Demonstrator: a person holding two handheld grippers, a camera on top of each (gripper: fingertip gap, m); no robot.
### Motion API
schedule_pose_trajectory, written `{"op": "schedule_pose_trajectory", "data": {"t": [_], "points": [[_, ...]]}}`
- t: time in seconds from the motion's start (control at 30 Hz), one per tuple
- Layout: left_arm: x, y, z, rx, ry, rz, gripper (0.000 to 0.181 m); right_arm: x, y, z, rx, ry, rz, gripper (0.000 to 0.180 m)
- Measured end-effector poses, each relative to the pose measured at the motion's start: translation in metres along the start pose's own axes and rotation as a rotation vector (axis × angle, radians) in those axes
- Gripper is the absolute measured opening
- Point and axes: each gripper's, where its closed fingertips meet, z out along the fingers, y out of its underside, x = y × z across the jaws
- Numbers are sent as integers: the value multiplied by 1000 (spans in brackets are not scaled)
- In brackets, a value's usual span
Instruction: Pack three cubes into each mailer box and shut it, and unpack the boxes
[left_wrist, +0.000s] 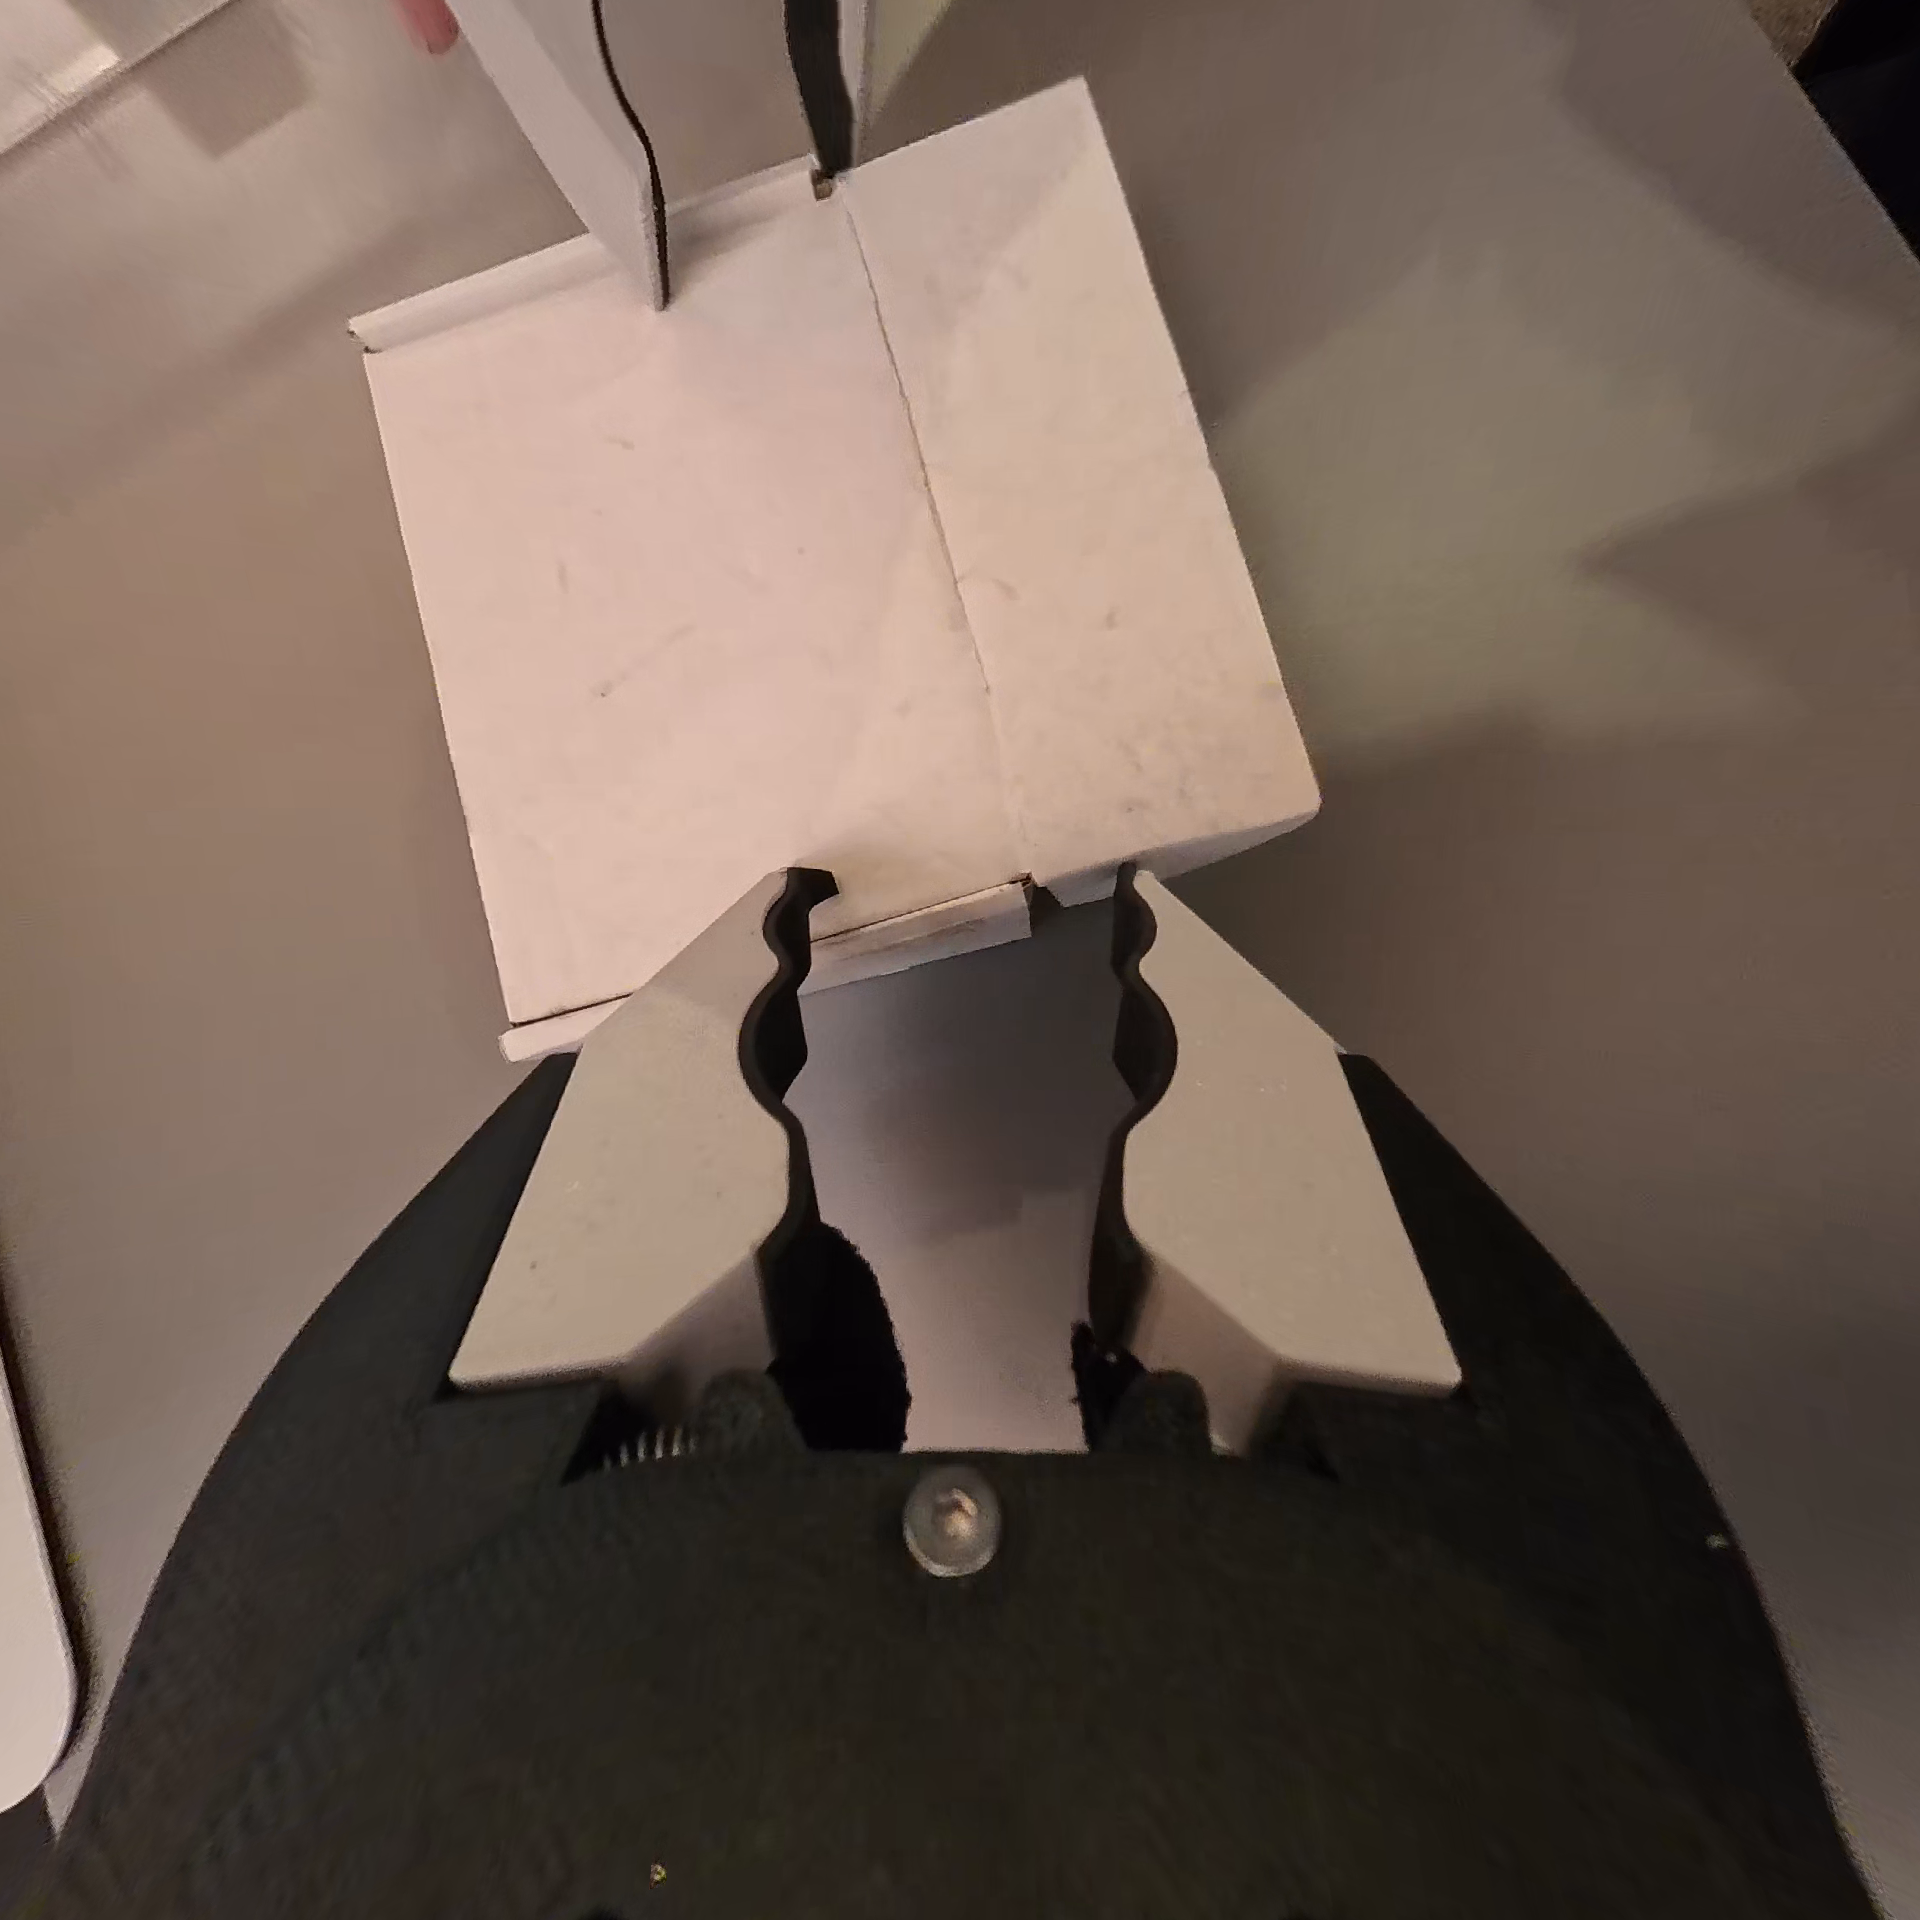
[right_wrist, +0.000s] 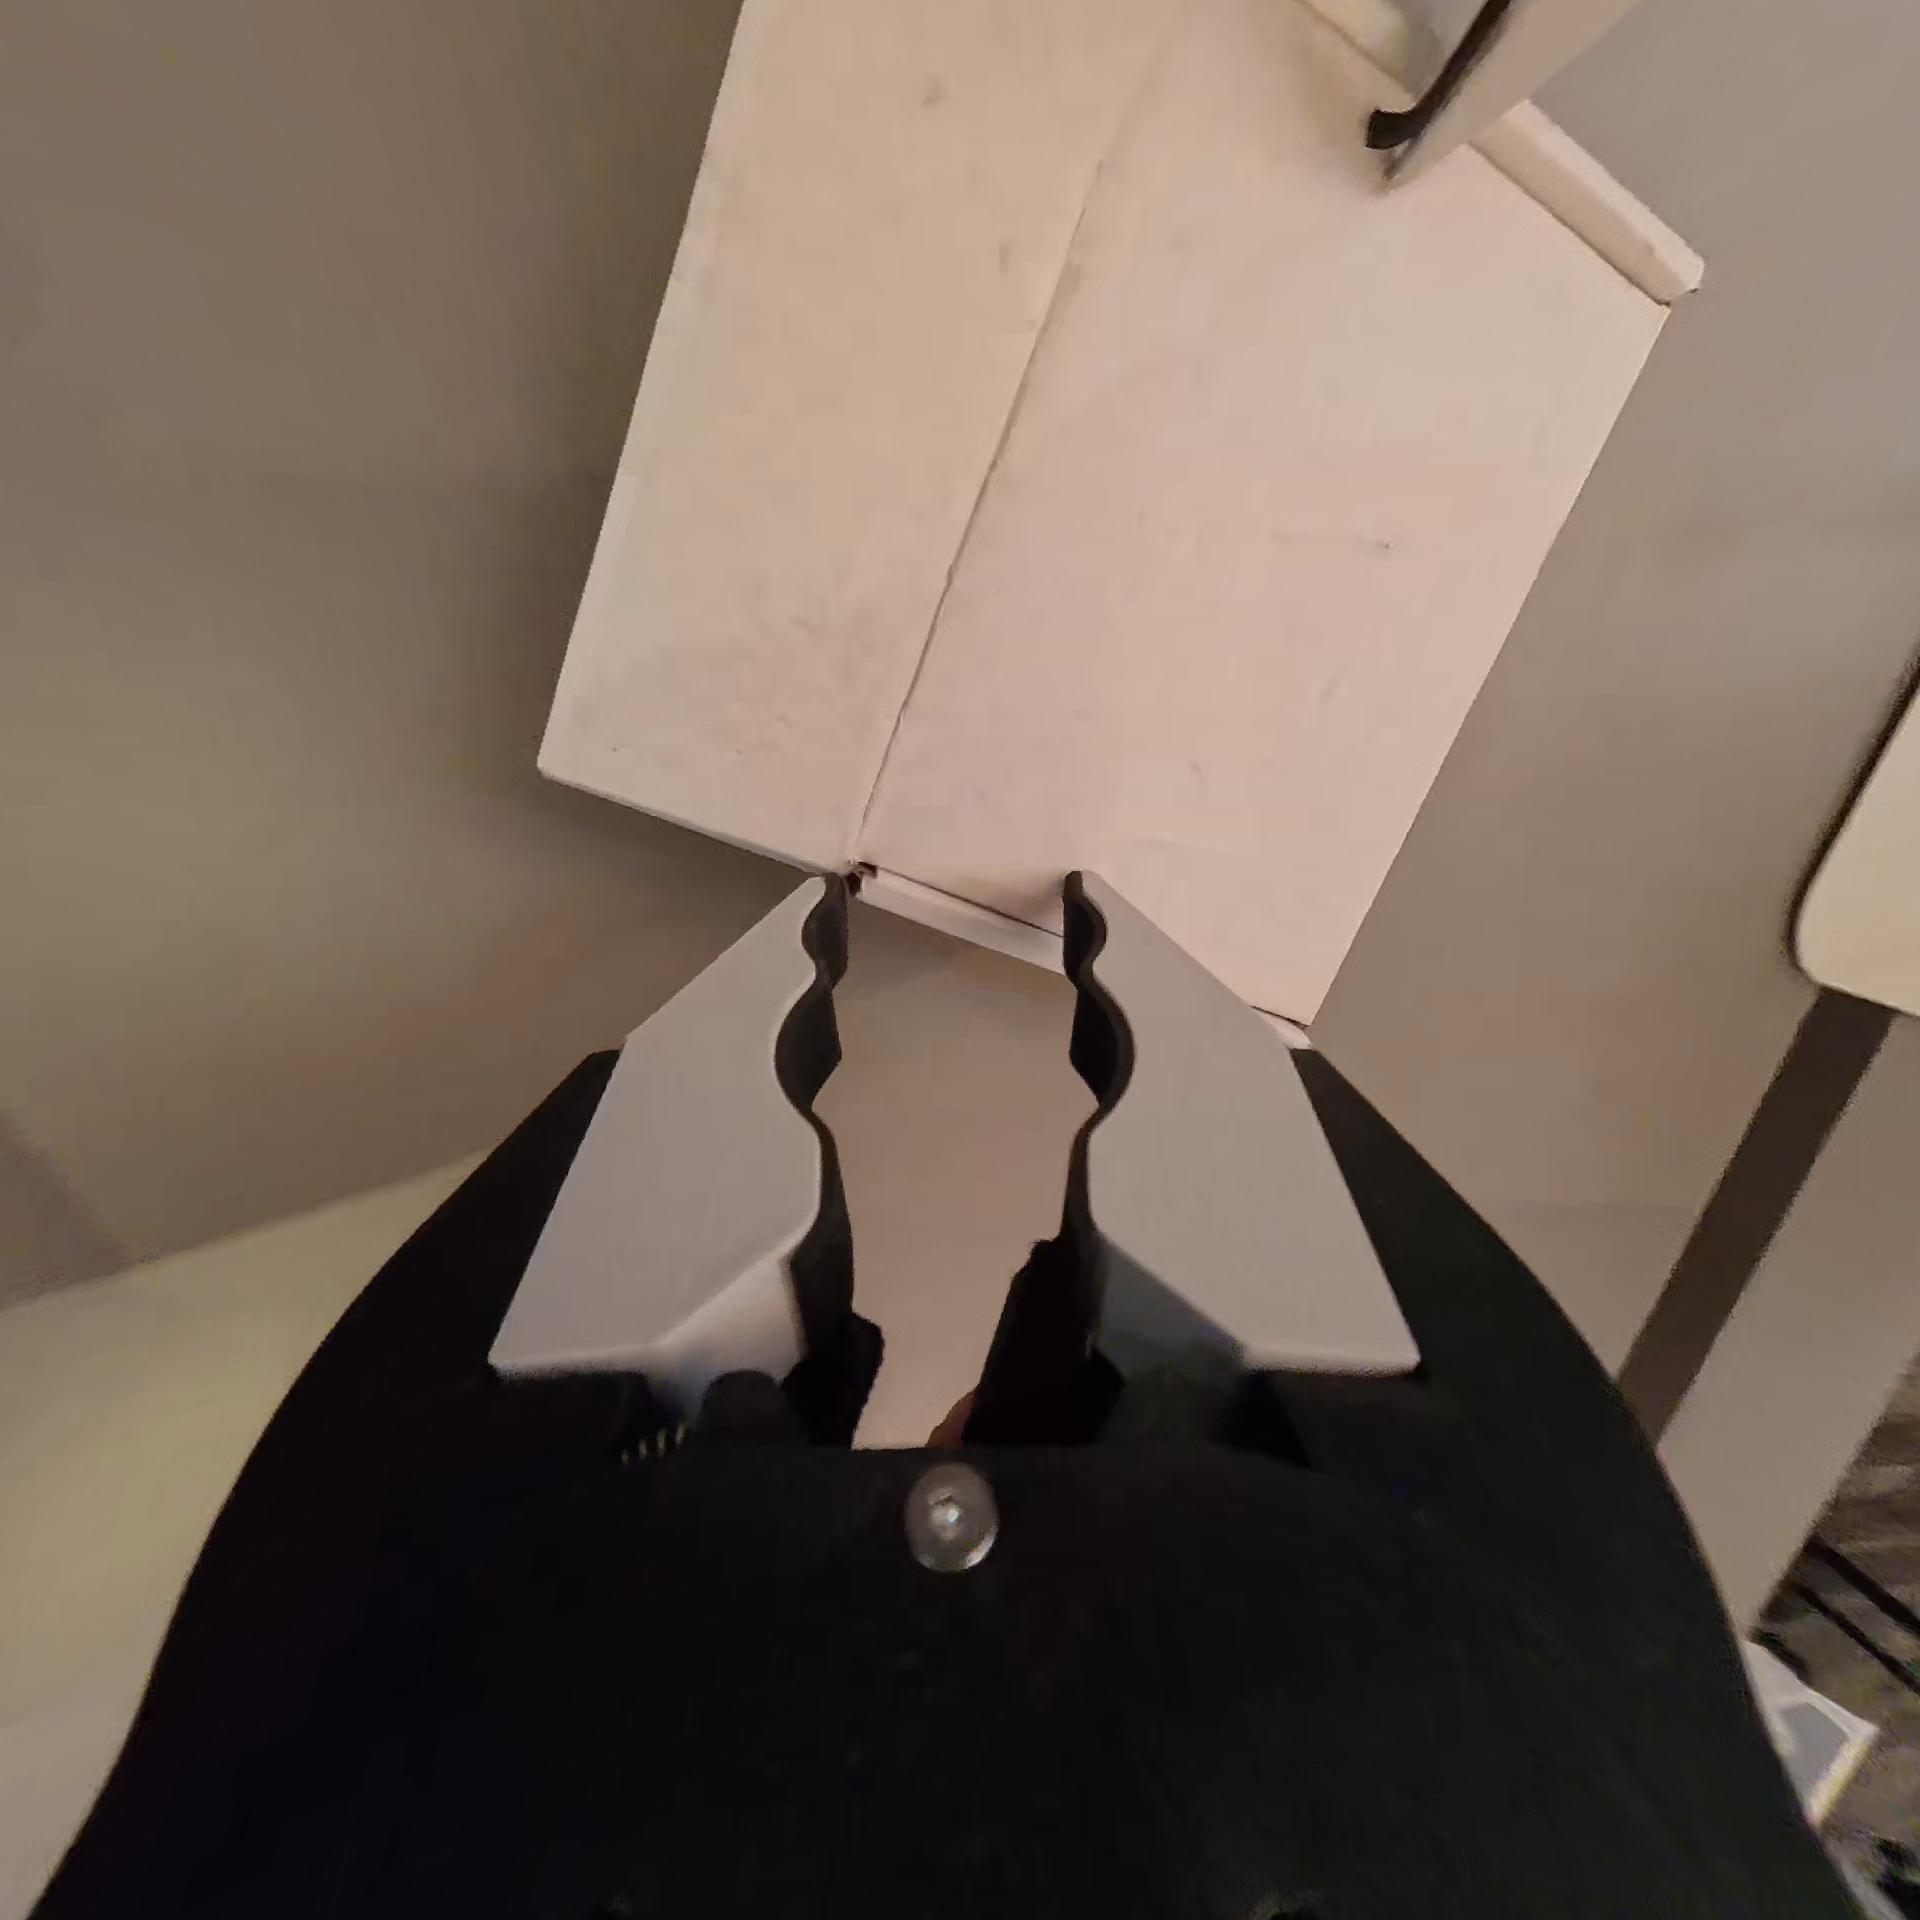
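Now | left claw (left_wrist: 971, 883) apart | right claw (right_wrist: 951, 888) apart | both at closed mailer box (left_wrist: 831, 582) end edges

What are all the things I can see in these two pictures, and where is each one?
mailer box: one, white, shut, on the table between the two grippers.
table: one, grey-beige, beneath the box.
white rounded-corner object: one, at the right edge of the right wrist view; what it is cannot be told.
left gripper: one, black body with grey fingers, jaws apart at the box's near edge.
right gripper: one, same colours, jaws apart at the opposite edge of the box.
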Motion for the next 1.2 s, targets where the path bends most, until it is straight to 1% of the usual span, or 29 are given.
{"op": "schedule_pose_trajectory", "data": {"t": [0.1, 0.17, 0.33, 0.5, 0.77, 1.0, 1.1, 1.2], "points": [[0, 0, 0, 15, 0, -5, 57, -3, 1, 1, -24, 44, -41, 48], [0, 0, 0, 16, -3, -6, 57, -2, 0, 2, -17, 74, -42, 46], [0, -1, 1, 40, -21, -23, 57, -1, -2, 3, 75, 116, 31, 47], [-1, -1, 1, 70, -29, -30, 56, -1, -2, 4, 121, 168, 41, 46], [0, 1, 3, 43, -102, 26, 56, 1, 0, 6, 44, 272, -43, 46], [-1, 2, 3, -7, -115, 66, 54, 0, 0, 5, 90, 206, -18, 47], [-1, 2, 3, -4, -117, 59, 54, -1, 0, 3, 123, 126, 8, 48], [-1, 2, 3, -12, -114, 60, 54, -2, -2, 0, 148, -3, 67, 49]]}}
